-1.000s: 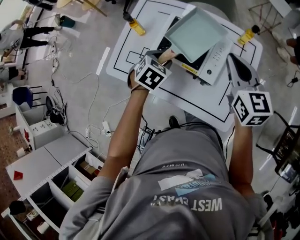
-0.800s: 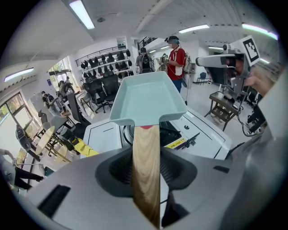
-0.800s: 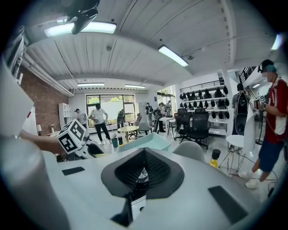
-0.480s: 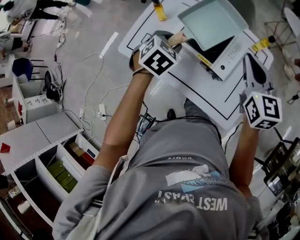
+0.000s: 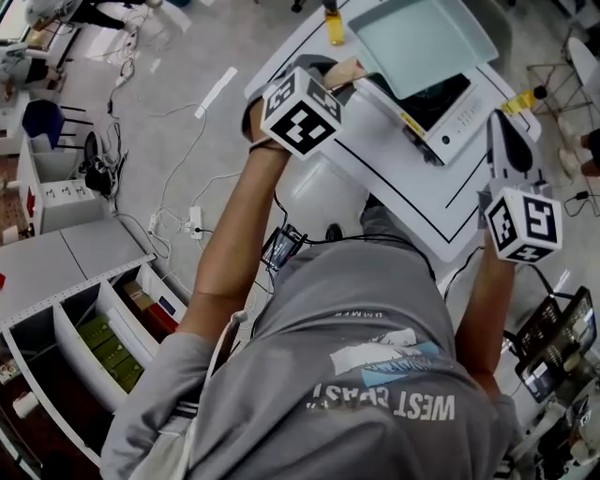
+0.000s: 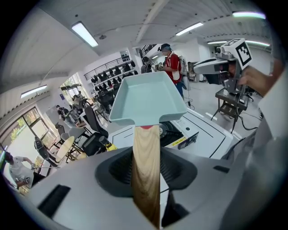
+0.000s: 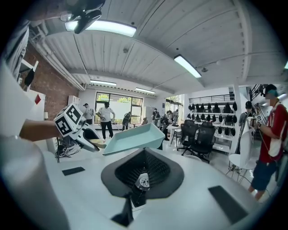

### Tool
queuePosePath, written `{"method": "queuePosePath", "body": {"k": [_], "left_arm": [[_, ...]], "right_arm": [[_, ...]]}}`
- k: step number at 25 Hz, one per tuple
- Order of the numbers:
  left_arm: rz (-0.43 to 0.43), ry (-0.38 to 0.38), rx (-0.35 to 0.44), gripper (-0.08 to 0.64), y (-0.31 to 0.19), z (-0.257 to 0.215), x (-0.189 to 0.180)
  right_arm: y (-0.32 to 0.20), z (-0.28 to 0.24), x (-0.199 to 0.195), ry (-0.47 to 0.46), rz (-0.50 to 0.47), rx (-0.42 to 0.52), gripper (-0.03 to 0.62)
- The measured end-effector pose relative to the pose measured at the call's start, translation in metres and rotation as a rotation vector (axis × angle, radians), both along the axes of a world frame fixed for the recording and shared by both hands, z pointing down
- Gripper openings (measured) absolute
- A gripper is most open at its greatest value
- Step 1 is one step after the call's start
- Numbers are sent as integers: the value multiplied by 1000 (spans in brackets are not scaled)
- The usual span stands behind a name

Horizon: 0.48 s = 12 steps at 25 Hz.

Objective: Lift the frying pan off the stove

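Note:
The frying pan (image 5: 422, 37) is square and pale teal, with a wooden handle (image 5: 343, 73). It hangs tilted in the air above the white stove (image 5: 452, 120), whose black cooktop shows under it. My left gripper (image 5: 330, 86) is shut on the handle, and in the left gripper view the handle (image 6: 146, 170) runs straight out between the jaws to the pan (image 6: 146, 99). My right gripper (image 5: 498, 122) hovers over the table's right side, apart from the pan, with its jaws together and nothing in them (image 7: 130, 207). The right gripper view shows the pan (image 7: 132, 137) from the side.
The stove stands on a white table (image 5: 375, 173) marked with black lines. Yellow bottles stand at the far edge (image 5: 335, 23) and the right corner (image 5: 521, 98). Cables and a power strip (image 5: 195, 222) lie on the floor at left, beside open white shelving (image 5: 94, 328). People stand in the room behind.
My left gripper has carried the pan up and away from the stove, uncovering the black cooktop. The right gripper has stayed about where it was.

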<state>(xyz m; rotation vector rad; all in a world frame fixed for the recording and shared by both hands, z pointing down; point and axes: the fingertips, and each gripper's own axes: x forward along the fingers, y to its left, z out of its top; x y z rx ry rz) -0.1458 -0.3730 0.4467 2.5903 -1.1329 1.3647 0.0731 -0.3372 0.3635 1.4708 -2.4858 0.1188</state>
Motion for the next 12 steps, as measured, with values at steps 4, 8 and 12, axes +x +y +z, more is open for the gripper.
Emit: {"method": "queuePosePath", "body": {"k": [4,8,12], "left_arm": [[-5,-1,23,146,10,-13,-10],[-19,-15,43,146,21,-22,-22],[-31,-19,51,146,32,-25,-30]], "right_arm": [[6,-14,-10,4,-13,28,11],[13,-25,-17,13,-23,54,11],[23,-35,-22,50,-34,83,9]]}}
